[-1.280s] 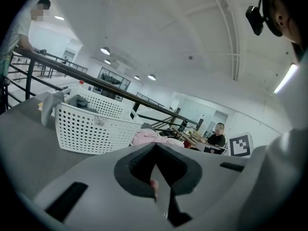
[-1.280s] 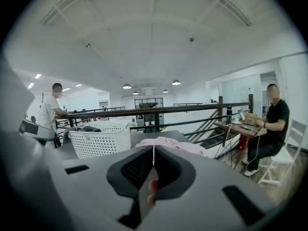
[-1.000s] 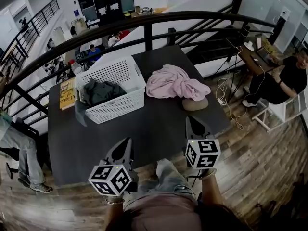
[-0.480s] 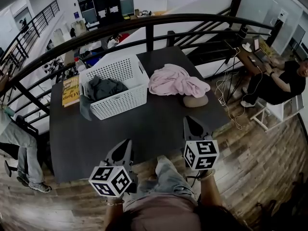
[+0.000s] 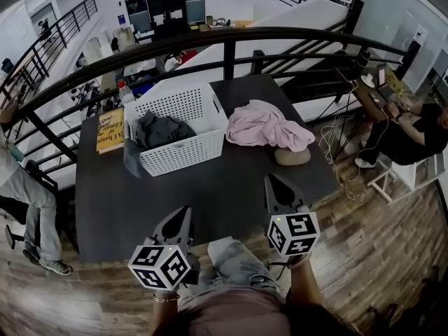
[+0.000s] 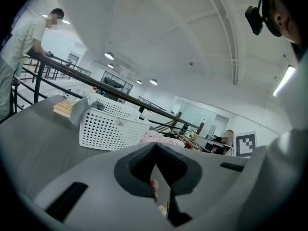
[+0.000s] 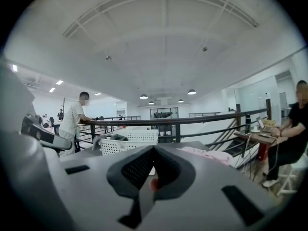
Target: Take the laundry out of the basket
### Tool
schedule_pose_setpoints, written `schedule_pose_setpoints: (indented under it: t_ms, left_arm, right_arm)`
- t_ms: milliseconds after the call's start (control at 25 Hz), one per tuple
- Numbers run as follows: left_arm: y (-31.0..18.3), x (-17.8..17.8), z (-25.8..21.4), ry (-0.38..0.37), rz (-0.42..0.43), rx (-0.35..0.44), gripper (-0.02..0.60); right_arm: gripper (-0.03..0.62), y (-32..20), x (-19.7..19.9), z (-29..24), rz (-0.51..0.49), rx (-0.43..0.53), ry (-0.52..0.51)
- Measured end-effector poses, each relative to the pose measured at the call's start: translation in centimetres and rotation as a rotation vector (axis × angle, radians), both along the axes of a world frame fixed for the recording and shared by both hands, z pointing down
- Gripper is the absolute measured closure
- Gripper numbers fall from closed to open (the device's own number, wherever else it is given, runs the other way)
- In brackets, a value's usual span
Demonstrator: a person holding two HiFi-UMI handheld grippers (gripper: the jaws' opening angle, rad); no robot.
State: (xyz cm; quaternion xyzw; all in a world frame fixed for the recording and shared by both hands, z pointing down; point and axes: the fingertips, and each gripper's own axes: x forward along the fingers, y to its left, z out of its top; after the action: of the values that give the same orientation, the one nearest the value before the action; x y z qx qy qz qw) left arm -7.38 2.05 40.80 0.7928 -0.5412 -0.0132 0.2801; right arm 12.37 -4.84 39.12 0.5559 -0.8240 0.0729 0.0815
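Barely anything's moved, only the view drifting. Left gripper (image 5: 182,215) and right gripper (image 5: 272,182) hang pinched shut and empty over the table's (image 5: 210,187) near edge, probably between grabs. Dark laundry (image 5: 162,128) sits in the basket (image 5: 183,147); the pink garment (image 5: 266,126) lies just beside it.
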Motion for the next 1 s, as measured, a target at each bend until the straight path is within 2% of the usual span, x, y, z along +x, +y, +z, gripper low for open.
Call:
schedule_pose_setpoints:
  t_ms: [320, 560, 800, 840, 920, 1000]
  left_arm:
    - [-1.8, -2.7, 0.6, 0.005, -0.061, -0.008, 0.584]
    - [-4.7, -6.1, 0.7, 0.007, -0.116, -0.017, 0.583]
    - [-7.8, -10.6, 0.5, 0.007, -0.217, -0.023, 0.584]
    - [-8.1, -11.2, 0.5, 0.006, -0.234, -0.025, 0.584]
    - [-8.7, -12.7, 0.3, 0.005, -0.274, -0.027, 0.584]
    - [-9.2, -14.2, 0.4, 0.005, -0.317, -0.032, 0.583]
  right_arm:
    - [0.579, -2.4, -4.5, -1.2, -0.138, 0.037, -0.016]
    - [0.579, -6.1, -8.5, -1.9, -0.213, 0.036, -0.033]
    - [0.576, -10.5, -13.4, -2.9, -0.370, 0.026, -0.024]
    - [0.569, -11.3, -14.2, -3.1, -0.400, 0.019, -0.027]
    - [0.487, -12.7, -16.1, -3.5, -0.466, 0.002, -0.033]
    - [0.451, -14.0, -17.9, -3.9, -0.527, -0.008, -0.035]
